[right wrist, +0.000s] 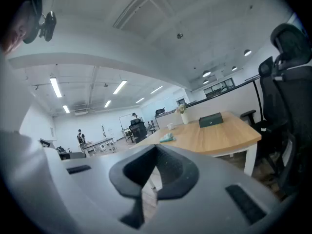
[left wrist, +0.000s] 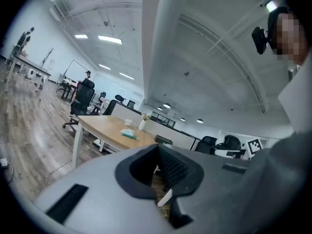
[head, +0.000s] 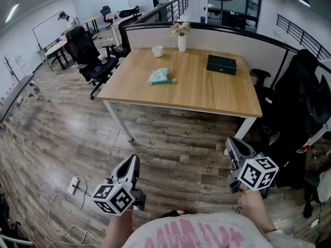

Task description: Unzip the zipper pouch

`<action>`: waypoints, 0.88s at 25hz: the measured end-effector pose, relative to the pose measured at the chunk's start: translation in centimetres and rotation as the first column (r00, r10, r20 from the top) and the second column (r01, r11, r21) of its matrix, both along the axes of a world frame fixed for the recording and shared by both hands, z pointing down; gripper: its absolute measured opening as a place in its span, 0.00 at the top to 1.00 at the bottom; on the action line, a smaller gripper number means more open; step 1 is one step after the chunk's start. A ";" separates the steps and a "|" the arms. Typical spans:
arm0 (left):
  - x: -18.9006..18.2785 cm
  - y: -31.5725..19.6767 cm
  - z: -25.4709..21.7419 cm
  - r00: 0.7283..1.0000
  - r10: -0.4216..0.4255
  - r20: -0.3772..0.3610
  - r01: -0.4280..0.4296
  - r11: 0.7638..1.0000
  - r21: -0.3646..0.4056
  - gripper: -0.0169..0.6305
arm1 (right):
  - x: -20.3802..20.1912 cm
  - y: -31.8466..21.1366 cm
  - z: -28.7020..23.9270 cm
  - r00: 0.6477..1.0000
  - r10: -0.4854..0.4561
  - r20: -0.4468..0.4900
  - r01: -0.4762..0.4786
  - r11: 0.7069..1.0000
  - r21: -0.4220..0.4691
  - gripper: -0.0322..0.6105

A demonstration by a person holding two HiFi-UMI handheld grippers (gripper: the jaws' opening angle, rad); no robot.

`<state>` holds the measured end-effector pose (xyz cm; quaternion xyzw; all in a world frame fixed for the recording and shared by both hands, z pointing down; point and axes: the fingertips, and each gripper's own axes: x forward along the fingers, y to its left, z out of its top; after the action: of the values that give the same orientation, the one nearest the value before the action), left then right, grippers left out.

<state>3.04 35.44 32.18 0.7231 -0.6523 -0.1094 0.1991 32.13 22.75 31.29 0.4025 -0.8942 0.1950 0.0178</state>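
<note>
Jaws of left gripper [head: 133,160] and right gripper [head: 230,144] are pressed together, empty; pouch [head: 159,76] lies well ahead on worktop [head: 207,94], long axis crosswise, slightly nearer the left.

No text is legible; the pink lettering on the person's shirt [head: 202,232] is cut off and unreadable.

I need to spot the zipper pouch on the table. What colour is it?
Light teal, almost mint; the zipper pouch shows best in the head view.
</note>
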 end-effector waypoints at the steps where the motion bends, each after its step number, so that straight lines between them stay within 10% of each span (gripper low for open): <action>1: -0.2 0.0 -0.1 1.000 0.001 0.001 -0.001 1.000 0.002 0.97 | -0.3 0.0 -0.2 1.000 -0.003 -0.001 0.003 1.000 0.001 0.95; 12: -2.5 -0.3 0.3 0.997 0.069 0.022 -0.069 0.997 0.019 0.97 | -3.7 0.7 0.2 1.000 -0.006 -0.002 0.006 1.000 0.011 0.95; 18: -1.8 -1.0 3.8 0.994 0.111 0.004 -0.111 0.994 -0.018 0.97 | -4.4 1.0 5.6 0.989 0.030 0.146 0.007 0.969 -0.248 0.95; 22: -2.7 -3.2 5.7 0.997 0.057 -0.043 -0.060 0.996 -0.068 0.97 | -4.0 -0.8 7.2 0.997 0.050 0.052 -0.034 0.963 -0.268 0.95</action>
<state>0.29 32.21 37.88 0.7321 -0.6300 -0.0956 0.2406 28.10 21.99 38.48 0.4096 -0.8510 0.3259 0.0416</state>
